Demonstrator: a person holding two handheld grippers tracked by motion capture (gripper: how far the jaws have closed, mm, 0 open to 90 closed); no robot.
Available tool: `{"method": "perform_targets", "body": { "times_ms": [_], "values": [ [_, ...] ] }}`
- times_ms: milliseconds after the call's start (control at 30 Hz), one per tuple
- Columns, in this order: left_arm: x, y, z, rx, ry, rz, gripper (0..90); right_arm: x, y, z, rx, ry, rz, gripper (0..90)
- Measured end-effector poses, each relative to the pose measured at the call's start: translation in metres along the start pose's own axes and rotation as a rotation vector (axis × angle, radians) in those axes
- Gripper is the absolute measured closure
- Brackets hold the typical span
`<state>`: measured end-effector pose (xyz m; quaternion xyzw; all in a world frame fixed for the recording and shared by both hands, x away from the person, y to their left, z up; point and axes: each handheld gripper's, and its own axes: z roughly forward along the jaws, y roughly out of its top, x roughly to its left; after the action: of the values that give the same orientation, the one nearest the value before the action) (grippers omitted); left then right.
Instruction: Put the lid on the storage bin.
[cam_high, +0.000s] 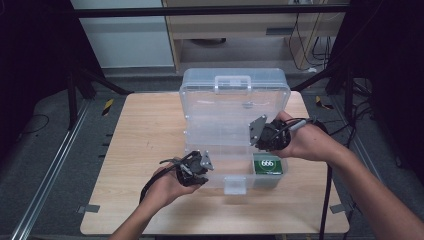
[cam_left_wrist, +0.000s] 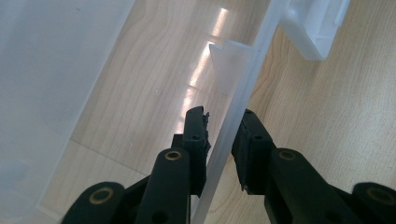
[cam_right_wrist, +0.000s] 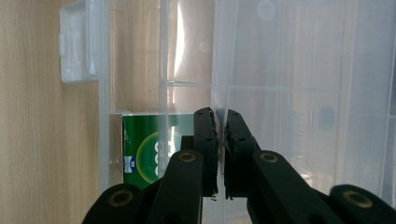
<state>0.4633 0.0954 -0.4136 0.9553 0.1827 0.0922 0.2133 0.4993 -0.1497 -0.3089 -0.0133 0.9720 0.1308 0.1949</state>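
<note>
clear plastic box (cam_high: 220, 125) — left hand-held gripper (cam_left_wrist: 219, 140) pinches its thin wall, right hand-held gripper (cam_right_wrist: 218, 140) its lid.

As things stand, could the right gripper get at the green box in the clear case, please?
Probably yes, once it lets go. The right gripper is shut on a thin clear inner wall of the case, and the green box lies just below it in an open corner compartment with nothing over it.

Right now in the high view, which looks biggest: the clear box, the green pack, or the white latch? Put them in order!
1. Clear box, by far the largest.
2. Green pack, inside the box's right corner.
3. White latch on the front edge, smallest, though not much smaller than the pack.
</note>
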Motion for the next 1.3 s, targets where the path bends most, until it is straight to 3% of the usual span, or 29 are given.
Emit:
{"method": "perform_targets", "body": {
  "times_ms": [167, 333, 433, 533, 567, 600, 633, 667, 733, 767, 833, 900, 933, 967, 1000, 1033, 1233, 1300],
  "values": [
    [0.0, 0.0, 0.0, -0.001, 0.001, -0.001, 75.3, 0.002, -0.001, 0.001, 0.0, 0.006, -0.003, 85.5],
    [0.001, 0.001, 0.0, 0.002, 0.008, 0.031, 75.1, 0.004, -0.002, 0.001, -0.003, 0.015, -0.005, 85.6],
    [-0.004, 0.0, 0.0, -0.001, 0.009, -0.01, 75.2, 0.004, -0.004, 0.001, -0.006, 0.021, -0.004, 85.1],
    [-0.007, 0.003, 0.001, 0.003, 0.016, 0.021, 75.9, 0.001, -0.006, 0.001, -0.014, 0.022, 0.004, 85.0],
    [-0.003, 0.006, 0.002, -0.003, 0.014, 0.101, 76.0, 0.001, -0.007, 0.001, -0.011, 0.021, 0.004, 85.1],
    [-0.006, 0.004, 0.001, 0.007, 0.022, 0.053, 75.9, 0.002, -0.007, 0.001, -0.009, 0.021, 0.003, 85.2],
    [-0.006, 0.004, 0.001, 0.008, 0.021, 0.051, 76.0, 0.003, -0.007, 0.001, -0.006, 0.023, 0.001, 85.4],
    [-0.009, 0.004, 0.001, 0.007, 0.023, 0.012, 76.0, 0.003, -0.007, 0.001, -0.006, 0.023, 0.001, 85.4],
    [-0.011, 0.004, 0.002, 0.008, 0.032, 0.008, 75.9, 0.005, -0.006, 0.001, 0.0, 0.022, 0.0, 85.4],
    [-0.004, 0.006, 0.002, 0.015, 0.035, 0.108, 75.9, 0.005, -0.006, 0.001, 0.0, 0.024, -0.003, 85.4],
    [-0.003, 0.007, 0.003, 0.008, 0.029, 0.124, 75.9, 0.006, -0.005, 0.002, 0.0, 0.023, -0.003, 85.4],
    [-0.009, 0.004, 0.003, 0.014, 0.037, 0.022, 75.5, 0.006, -0.006, 0.002, 0.0, 0.027, -0.001, 85.3],
    [-0.003, 0.007, 0.003, 0.009, 0.032, 0.119, 75.5, 0.006, -0.006, 0.002, 0.0, 0.027, -0.001, 85.3],
    [-0.003, 0.007, 0.004, 0.007, 0.035, 0.122, 75.3, 0.007, -0.006, 0.002, 0.002, 0.028, 0.0, 85.3],
    [-0.009, 0.005, 0.003, 0.021, 0.047, 0.043, 75.1, 0.007, -0.006, 0.002, -0.001, 0.03, -0.001, 85.3],
    [-0.01, 0.005, 0.003, 0.02, 0.049, 0.031, 75.0, 0.007, -0.006, 0.003, -0.001, 0.033, -0.001, 85.3],
    [-0.009, 0.003, 0.003, 0.002, 0.037, 0.009, 74.8, 0.007, -0.006, 0.003, -0.003, 0.029, -0.009, 84.6],
    [-0.008, 0.003, 0.003, 0.0, 0.035, 0.023, 74.6, 0.007, -0.006, 0.003, -0.003, 0.028, -0.005, 84.5]
  ]
}}
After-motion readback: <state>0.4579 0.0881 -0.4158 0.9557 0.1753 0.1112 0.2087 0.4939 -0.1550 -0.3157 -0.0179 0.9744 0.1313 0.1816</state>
